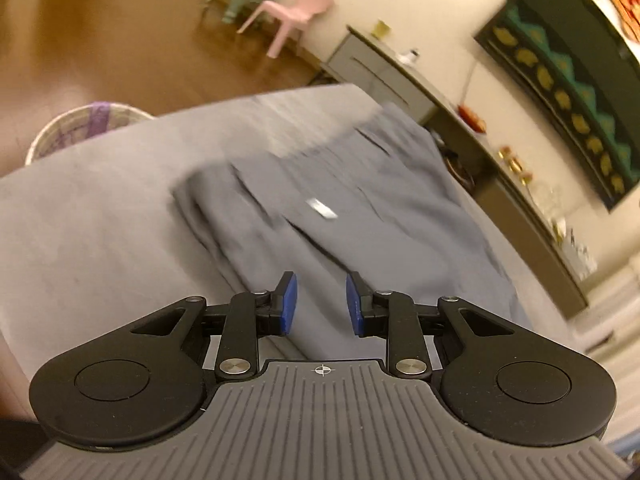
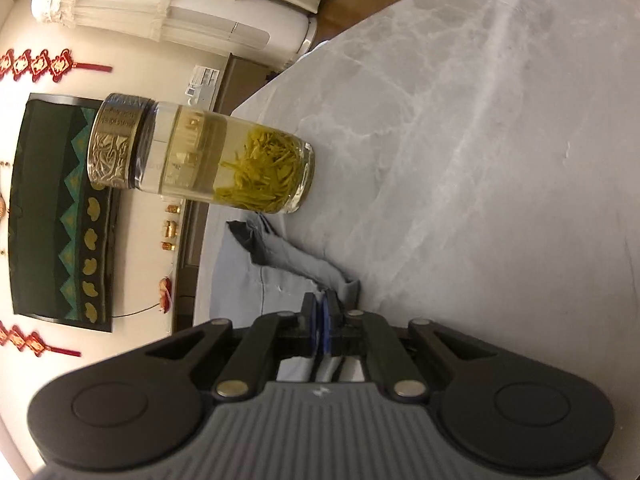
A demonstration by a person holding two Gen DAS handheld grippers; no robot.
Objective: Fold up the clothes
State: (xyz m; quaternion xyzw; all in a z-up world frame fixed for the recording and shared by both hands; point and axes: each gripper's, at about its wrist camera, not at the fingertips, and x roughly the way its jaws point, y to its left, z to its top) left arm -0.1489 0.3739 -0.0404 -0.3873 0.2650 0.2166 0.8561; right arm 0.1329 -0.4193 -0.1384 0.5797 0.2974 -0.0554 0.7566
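Grey trousers (image 1: 320, 200) lie partly folded ahead of the empty, slightly parted left tool (image 1: 321, 304); the right tool (image 2: 320, 320) pinches a cloth edge, folding unfinished.

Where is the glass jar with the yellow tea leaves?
In the right wrist view, the tea jar stands on the grey marble table, near its edge, just beyond the grey garment pinched in the right gripper.

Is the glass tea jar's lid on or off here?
On. The metal lid caps the glass tea jar, which stands on the marble table holding liquid and tea leaves.
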